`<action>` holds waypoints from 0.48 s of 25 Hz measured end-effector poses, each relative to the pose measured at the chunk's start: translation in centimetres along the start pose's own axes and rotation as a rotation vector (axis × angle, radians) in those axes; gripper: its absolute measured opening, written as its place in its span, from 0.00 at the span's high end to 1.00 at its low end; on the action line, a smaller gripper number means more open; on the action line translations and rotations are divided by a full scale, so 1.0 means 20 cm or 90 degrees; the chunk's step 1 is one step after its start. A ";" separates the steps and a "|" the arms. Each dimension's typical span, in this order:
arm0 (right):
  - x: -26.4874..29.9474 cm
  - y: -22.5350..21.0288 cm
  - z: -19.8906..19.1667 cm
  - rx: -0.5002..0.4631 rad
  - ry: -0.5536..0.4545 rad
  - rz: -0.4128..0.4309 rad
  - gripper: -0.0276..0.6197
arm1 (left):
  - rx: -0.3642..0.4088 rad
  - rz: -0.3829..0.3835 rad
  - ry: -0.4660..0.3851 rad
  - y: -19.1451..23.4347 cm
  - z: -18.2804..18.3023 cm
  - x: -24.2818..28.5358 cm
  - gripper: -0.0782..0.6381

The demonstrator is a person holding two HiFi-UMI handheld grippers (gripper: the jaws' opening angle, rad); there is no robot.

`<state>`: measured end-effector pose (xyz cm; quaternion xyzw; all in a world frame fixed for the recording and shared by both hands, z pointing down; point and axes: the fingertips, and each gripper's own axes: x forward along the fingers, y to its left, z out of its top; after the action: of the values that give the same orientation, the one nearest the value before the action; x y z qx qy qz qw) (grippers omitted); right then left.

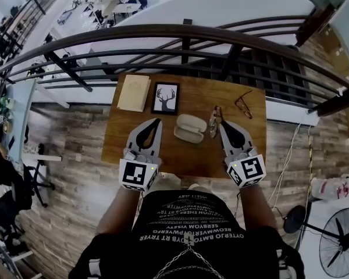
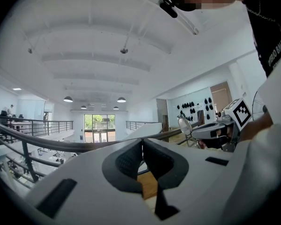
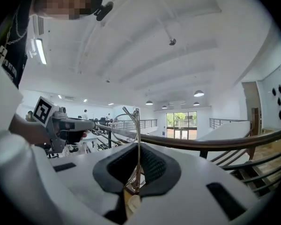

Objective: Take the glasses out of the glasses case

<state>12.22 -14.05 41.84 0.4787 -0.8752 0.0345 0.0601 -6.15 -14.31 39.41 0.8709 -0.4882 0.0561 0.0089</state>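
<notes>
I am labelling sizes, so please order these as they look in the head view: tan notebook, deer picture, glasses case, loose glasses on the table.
Largest: tan notebook.
Next: deer picture and glasses case, about alike, so not ranked.
Smallest: loose glasses.

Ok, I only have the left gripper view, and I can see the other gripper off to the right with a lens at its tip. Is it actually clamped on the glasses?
Observer: Yes. In the right gripper view the right gripper is shut on the thin metal-framed glasses, with the frame pinched between its pads.
Operator: And the case?
Observer: In the head view the pale beige oval glasses case lies open on the wooden table, and both halves look empty.
Operator: Anything else near it?
Observer: A second, dark-framed pair of glasses lies on the table beyond the right gripper, apart from the case.
</notes>
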 end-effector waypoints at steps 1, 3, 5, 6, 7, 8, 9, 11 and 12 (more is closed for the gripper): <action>-0.01 0.01 0.03 -0.004 -0.006 0.000 0.92 | 0.001 0.000 -0.003 0.00 0.01 -0.01 0.85; -0.04 0.01 0.08 -0.006 -0.018 -0.001 0.92 | 0.001 0.002 -0.009 -0.01 0.03 -0.03 0.85; -0.06 0.01 0.13 -0.007 -0.028 -0.003 0.92 | 0.002 0.004 -0.016 -0.01 0.06 -0.05 0.85; -0.07 0.02 0.14 -0.009 -0.032 -0.003 0.92 | 0.002 0.004 -0.019 -0.02 0.07 -0.05 0.85; -0.08 0.02 0.16 -0.011 -0.036 -0.002 0.92 | 0.003 0.005 -0.021 -0.02 0.08 -0.06 0.85; -0.09 0.03 0.18 -0.014 -0.039 -0.001 0.92 | 0.003 0.005 -0.022 -0.02 0.08 -0.07 0.85; -0.09 0.03 0.19 -0.016 -0.042 -0.001 0.92 | 0.004 0.005 -0.023 -0.02 0.09 -0.07 0.85; -0.11 0.04 0.20 -0.020 -0.044 -0.001 0.92 | 0.005 0.006 -0.023 -0.03 0.10 -0.08 0.85; -0.12 0.05 0.20 -0.022 -0.045 -0.001 0.92 | 0.006 0.008 -0.026 -0.04 0.11 -0.09 0.85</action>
<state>12.38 -12.10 37.54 0.4794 -0.8768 0.0027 0.0376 -6.26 -12.61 37.10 0.8689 -0.4934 0.0405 -0.0060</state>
